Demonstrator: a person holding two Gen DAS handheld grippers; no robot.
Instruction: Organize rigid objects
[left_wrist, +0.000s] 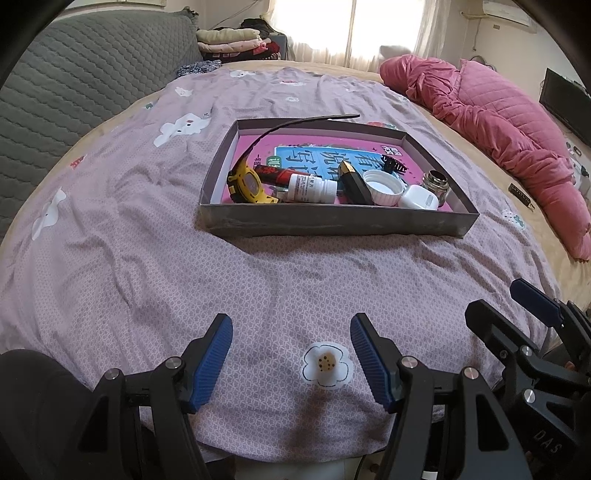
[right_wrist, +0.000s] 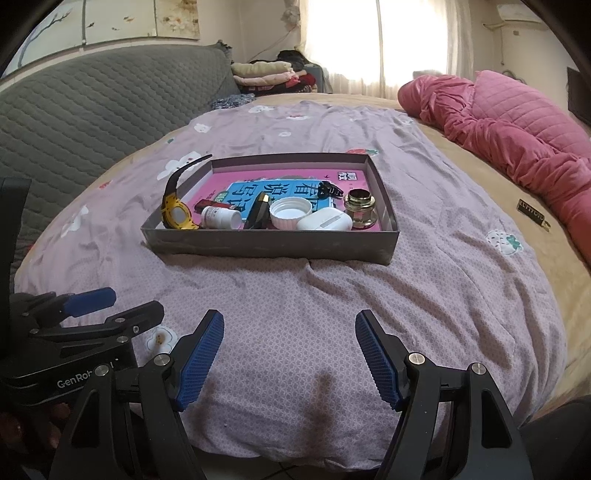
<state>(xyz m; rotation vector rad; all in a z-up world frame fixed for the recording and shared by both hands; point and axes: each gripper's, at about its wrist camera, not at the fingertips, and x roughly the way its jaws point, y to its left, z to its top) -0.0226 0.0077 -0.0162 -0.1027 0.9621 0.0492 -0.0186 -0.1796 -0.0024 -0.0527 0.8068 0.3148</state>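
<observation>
A shallow grey box (left_wrist: 332, 223) (right_wrist: 273, 245) sits on the bed ahead of both grippers. On a pink book inside it lie a yellow watch (left_wrist: 248, 186) (right_wrist: 178, 213), a white pill bottle (left_wrist: 308, 188) (right_wrist: 221, 218), a black and gold stick (left_wrist: 354, 181) (right_wrist: 258, 212), a white cap (left_wrist: 382, 186) (right_wrist: 290, 212), a white earbud case (left_wrist: 421, 197) (right_wrist: 325, 220), a small glass jar (left_wrist: 437, 184) (right_wrist: 360, 206) and a black hair clip (left_wrist: 393, 164) (right_wrist: 328, 190). My left gripper (left_wrist: 291, 363) and my right gripper (right_wrist: 290, 360) are open and empty above the sheet near the bed's front edge.
The purple flowered sheet (left_wrist: 147, 221) covers the bed. A pink quilt (left_wrist: 498, 122) (right_wrist: 517, 122) lies along the right side. A small dark tag (right_wrist: 531, 211) (left_wrist: 521, 194) rests on the tan mattress near it. A grey headboard (left_wrist: 74, 74) stands at the left.
</observation>
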